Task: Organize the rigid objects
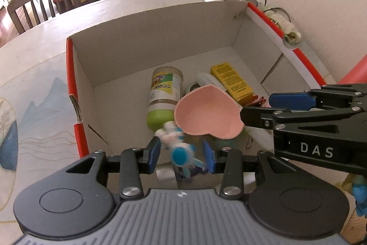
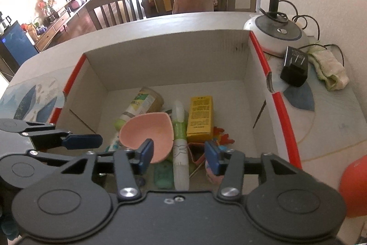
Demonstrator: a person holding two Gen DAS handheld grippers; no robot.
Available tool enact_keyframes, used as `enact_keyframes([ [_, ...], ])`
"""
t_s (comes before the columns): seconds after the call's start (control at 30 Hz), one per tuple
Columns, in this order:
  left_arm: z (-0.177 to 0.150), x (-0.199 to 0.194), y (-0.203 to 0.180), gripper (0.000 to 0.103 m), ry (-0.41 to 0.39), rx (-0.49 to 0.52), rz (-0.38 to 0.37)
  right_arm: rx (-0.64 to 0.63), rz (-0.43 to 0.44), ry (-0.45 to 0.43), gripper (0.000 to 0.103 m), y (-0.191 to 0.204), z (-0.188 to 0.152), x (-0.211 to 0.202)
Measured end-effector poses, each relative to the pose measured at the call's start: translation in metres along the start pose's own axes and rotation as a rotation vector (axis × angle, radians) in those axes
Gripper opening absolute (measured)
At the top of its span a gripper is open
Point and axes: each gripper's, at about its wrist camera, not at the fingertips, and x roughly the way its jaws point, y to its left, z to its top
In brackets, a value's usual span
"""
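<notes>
left wrist: left hand-held gripper point(image 1: 181, 153) released, blurred blue-and-white toy figure point(image 1: 179, 146) loose between its pads above cardboard box point(image 1: 160, 38) on desk point(image 1: 34, 61); "DAS" on right hand-held gripper point(image 1: 257, 108) | right wrist: right hand-held gripper point(image 2: 179, 154) released, pink heart dish point(image 2: 146, 134) in box beside yellow carton point(image 2: 199, 118), print illegible

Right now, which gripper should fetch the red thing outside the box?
Right. The red thing lies beside the box's right wall, nearest the open right gripper. The left gripper has a toy between its fingers.
</notes>
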Motion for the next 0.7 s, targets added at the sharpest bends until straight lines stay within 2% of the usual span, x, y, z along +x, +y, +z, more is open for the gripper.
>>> enact_keyframes([
  [0.1,-0.002,-0.008,-0.001,0.045,-0.020,0.004,-0.008,0.000,0.002,-0.011,0.054,0.002,0.000,-0.007],
  [0.2,-0.004,-0.018,-0.001,0.061,-0.048,0.009,-0.008,0.002,0.002,-0.025,0.056,0.006,-0.001,-0.017],
  [0.23,-0.005,-0.022,-0.001,0.063,-0.060,0.007,-0.014,0.001,0.001,-0.030,0.058,0.007,-0.001,-0.020],
  [0.33,-0.008,-0.032,0.004,0.063,-0.077,0.000,-0.042,-0.002,-0.007,-0.052,0.060,0.012,-0.002,-0.031],
  [0.63,-0.018,-0.067,0.020,0.063,-0.143,0.005,-0.066,0.011,-0.003,-0.096,0.065,0.030,-0.008,-0.056],
  [0.7,-0.022,-0.076,0.023,0.063,-0.159,0.008,-0.071,0.009,-0.005,-0.109,0.069,0.035,-0.010,-0.062],
])
